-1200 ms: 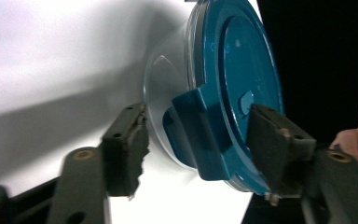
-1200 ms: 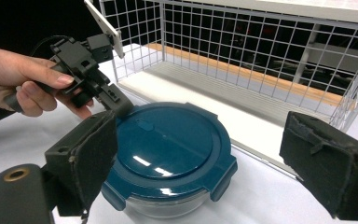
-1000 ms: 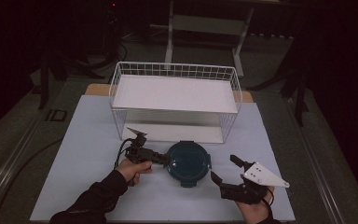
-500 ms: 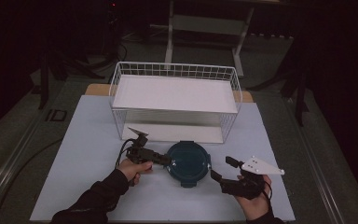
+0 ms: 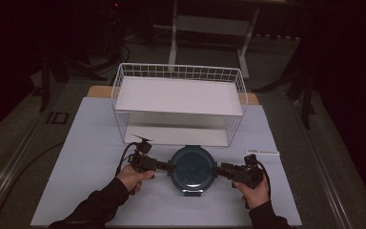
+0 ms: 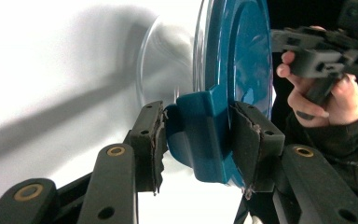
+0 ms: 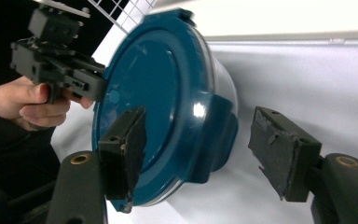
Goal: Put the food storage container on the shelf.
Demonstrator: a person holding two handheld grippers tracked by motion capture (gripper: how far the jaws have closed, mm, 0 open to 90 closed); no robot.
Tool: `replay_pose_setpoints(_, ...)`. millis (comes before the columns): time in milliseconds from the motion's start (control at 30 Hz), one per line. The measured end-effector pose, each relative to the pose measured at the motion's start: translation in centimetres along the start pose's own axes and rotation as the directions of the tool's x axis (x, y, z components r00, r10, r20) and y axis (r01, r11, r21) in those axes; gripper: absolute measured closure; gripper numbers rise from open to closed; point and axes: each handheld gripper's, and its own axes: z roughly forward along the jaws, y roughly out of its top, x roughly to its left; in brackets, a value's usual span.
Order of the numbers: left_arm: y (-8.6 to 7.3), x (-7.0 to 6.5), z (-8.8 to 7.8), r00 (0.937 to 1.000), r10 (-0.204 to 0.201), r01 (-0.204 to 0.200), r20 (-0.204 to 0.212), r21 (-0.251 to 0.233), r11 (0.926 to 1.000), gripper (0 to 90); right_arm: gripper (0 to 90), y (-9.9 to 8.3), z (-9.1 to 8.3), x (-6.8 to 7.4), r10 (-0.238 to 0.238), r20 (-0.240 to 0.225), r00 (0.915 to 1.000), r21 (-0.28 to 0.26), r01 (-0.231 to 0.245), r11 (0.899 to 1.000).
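Observation:
A round clear container with a teal lid (image 5: 192, 167) stands on the white table (image 5: 90, 143), just in front of the wire basket. My left gripper (image 5: 171, 166) lies level at the container's left side. Its jaws have just been closing and are shut on the lid's left latch tab (image 6: 200, 140), one pad (image 6: 151, 135) under it and the other on top. My right gripper (image 5: 218, 169) reaches in from the right. Its jaws have just been closing and straddle the right latch tab (image 7: 214, 135); a gap still shows beside the outer pad (image 7: 279, 156).
A white wire basket (image 5: 178, 67) with a white shelf inside stands upright behind the container, close to its far edge. Dark floor and table legs surround the table. Cables trail from both grippers over the table's front.
My right gripper has moved left and down to the container's right side, and its jaws have narrowed around the right latch tab. The left hand has stayed in place.

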Motion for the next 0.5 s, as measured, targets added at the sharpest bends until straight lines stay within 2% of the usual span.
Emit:
replay_pose_setpoints(133, -0.2, -0.3, -0.1, 0.9997, 0.025, -0.025, 0.0, -0.003, 0.9997, 57.1, 39.9, 0.0, 0.2, -0.4, 0.021, -0.026, 0.9994, 0.03, -0.02, 0.999)
replay_pose_setpoints(167, -0.2, -0.4, -0.1, 0.9995, 0.031, -0.031, 0.0, -0.007, 0.9995, 57.2, 41.5, 0.0, 0.3, -0.6, 0.029, -0.053, 0.9982, 0.046, -0.026, 0.999)
replay_pose_setpoints(267, -0.5, -0.5, -0.2, 0.9989, 0.047, -0.047, -0.003, -0.01, 0.9989, 57.3, 43.0, -0.1, 0.4, -0.7, 0.04, -0.061, 0.9974, 0.062, -0.036, 0.997)
replay_pose_setpoints(400, -0.7, -0.6, -0.3, 0.9974, 0.071, -0.071, -0.006, -0.007, 0.9974, 57.7, 49.3, -0.4, 0.7, -1.0, 0.064, -0.091, 0.9938, 0.092, -0.055, 0.994)
replay_pose_setpoints(433, -0.8, -0.7, -0.3, 0.9974, 0.072, -0.072, -0.005, -0.012, 0.9973, 57.8, 53.3, -0.6, 0.9, -1.2, 0.077, -0.117, 0.9902, 0.109, -0.064, 0.992)
replay_pose_setpoints(500, -0.8, -0.7, -0.3, 0.9973, 0.073, -0.073, -0.006, -0.012, 0.9972, 57.8, 53.4, -0.6, 1.0, -1.3, 0.086, -0.13, 0.9878, 0.115, -0.071, 0.991)
